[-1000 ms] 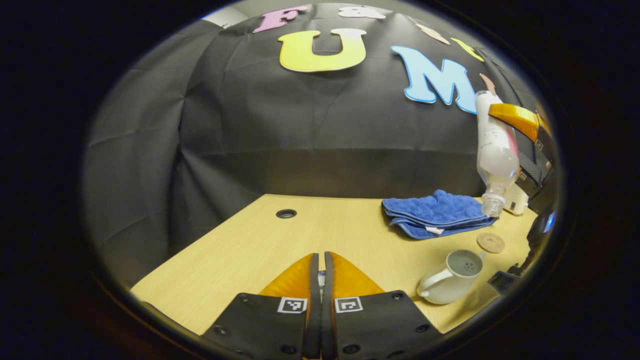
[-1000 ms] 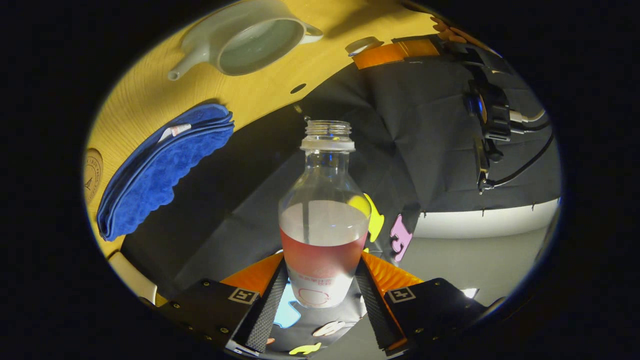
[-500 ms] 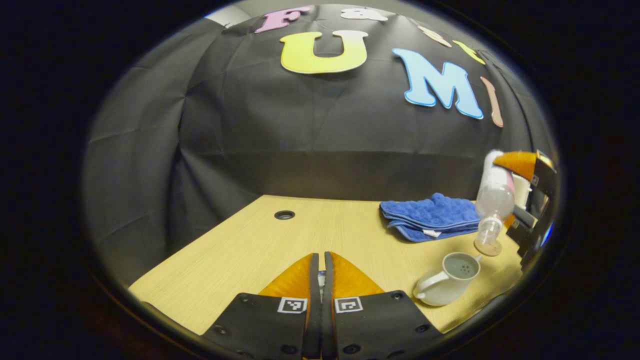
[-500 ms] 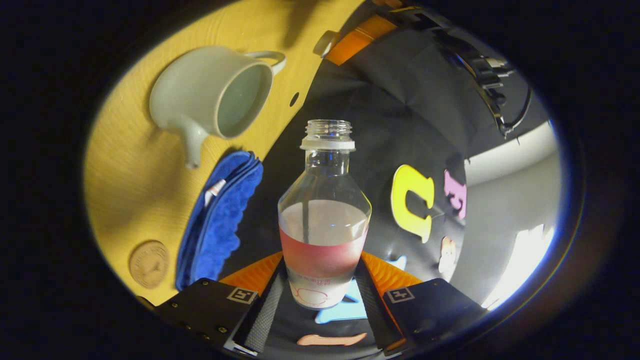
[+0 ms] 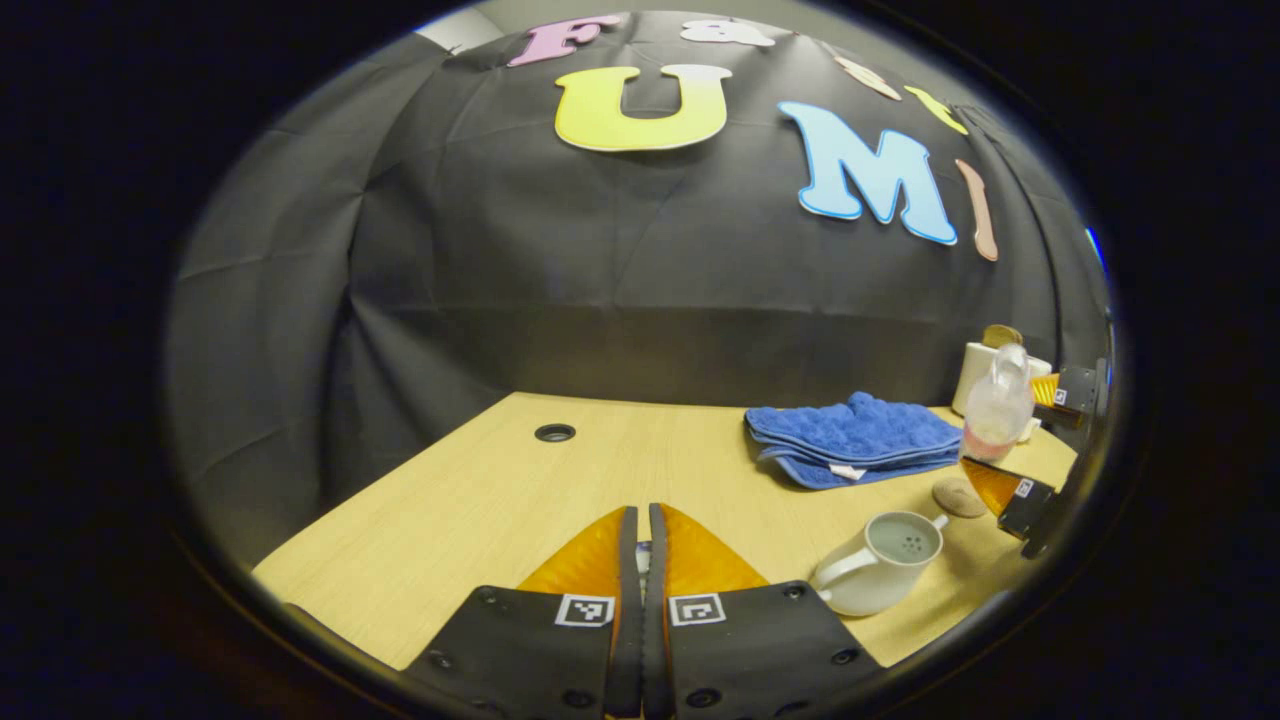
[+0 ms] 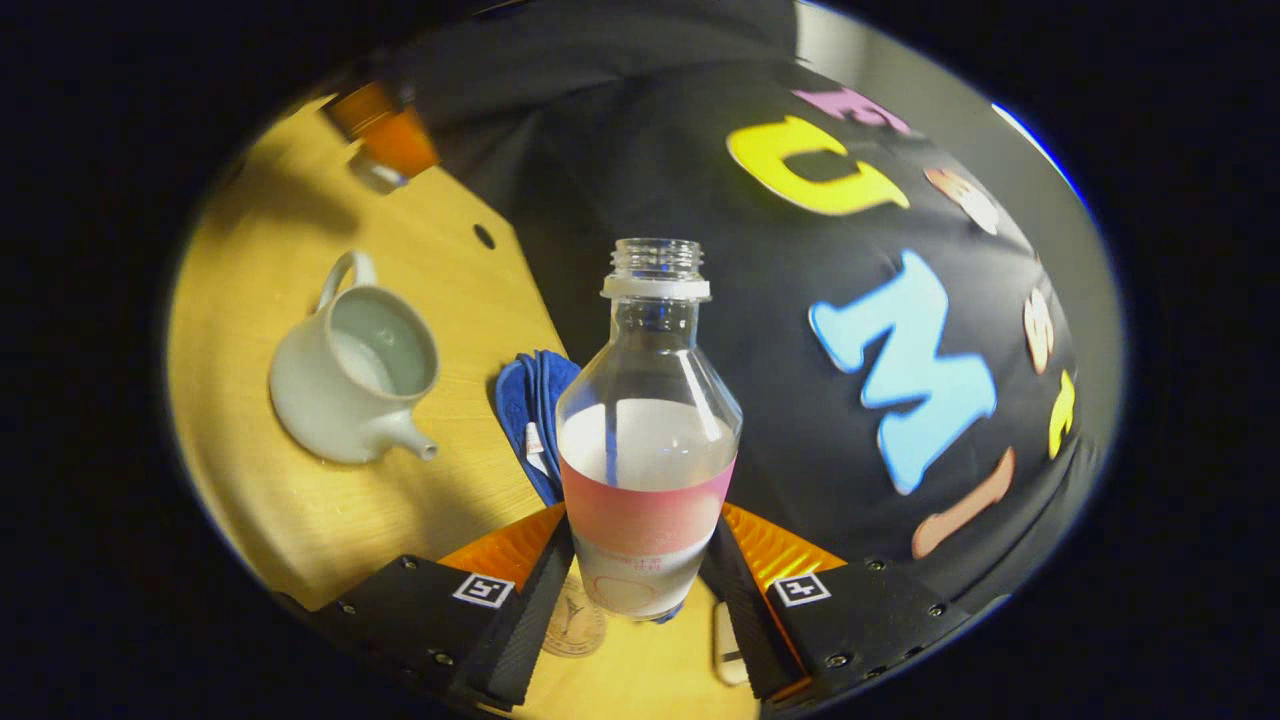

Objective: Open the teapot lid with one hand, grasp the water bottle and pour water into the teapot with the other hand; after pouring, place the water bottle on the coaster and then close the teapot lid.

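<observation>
**Right gripper view: bottle coming down to the coaster**

Right gripper view has my right tongs (image 6: 640,575) clamped on the water bottle (image 6: 648,430), upright, just above the coaster (image 6: 572,622) near the table's (image 5: 480,500) right edge. My left tongs (image 5: 640,560) are clenched on what I take to be the lid, barely visible. The teapot (image 6: 350,375) stands open, near the blue towel (image 5: 850,440). Risk: the uncapped bottle lands off the coaster's edge, tips and spills.

A clear, uncapped water bottle (image 6: 649,440) with a pink label stands upright just above the round cork coaster (image 5: 959,497), partly filled. The white teapot (image 5: 877,564) sits lidless on the table, near right.
</observation>
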`<move>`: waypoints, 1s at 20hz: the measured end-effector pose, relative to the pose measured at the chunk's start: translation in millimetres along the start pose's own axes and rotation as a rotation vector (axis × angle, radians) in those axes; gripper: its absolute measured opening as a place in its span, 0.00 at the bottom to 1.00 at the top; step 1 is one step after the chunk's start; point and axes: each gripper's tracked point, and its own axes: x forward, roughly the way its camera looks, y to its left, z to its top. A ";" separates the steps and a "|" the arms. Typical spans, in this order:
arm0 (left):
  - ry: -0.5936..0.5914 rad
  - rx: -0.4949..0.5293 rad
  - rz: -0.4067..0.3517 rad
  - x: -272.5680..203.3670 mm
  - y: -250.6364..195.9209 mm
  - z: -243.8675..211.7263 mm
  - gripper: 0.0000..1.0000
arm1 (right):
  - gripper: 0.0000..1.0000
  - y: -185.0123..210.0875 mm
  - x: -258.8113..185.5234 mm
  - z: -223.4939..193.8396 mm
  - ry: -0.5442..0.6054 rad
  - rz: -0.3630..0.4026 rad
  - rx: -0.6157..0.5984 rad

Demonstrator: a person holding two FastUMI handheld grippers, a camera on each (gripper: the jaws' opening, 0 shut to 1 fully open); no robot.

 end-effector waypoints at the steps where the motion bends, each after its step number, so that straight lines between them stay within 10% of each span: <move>1: 0.001 0.000 -0.003 -0.6 -0.1 0.1 0.06 | 0.78 -4.0 2.1 -7.5 0.019 0.016 0.103; 8: -0.002 -0.005 -0.009 -0.3 -0.4 2.1 0.07 | 0.78 -7.2 12.1 -55.2 0.134 0.141 0.639; 20: 0.023 0.002 -0.015 0.5 -1.8 -4.0 0.07 | 0.83 -8.3 23.4 -67.0 0.145 0.164 0.785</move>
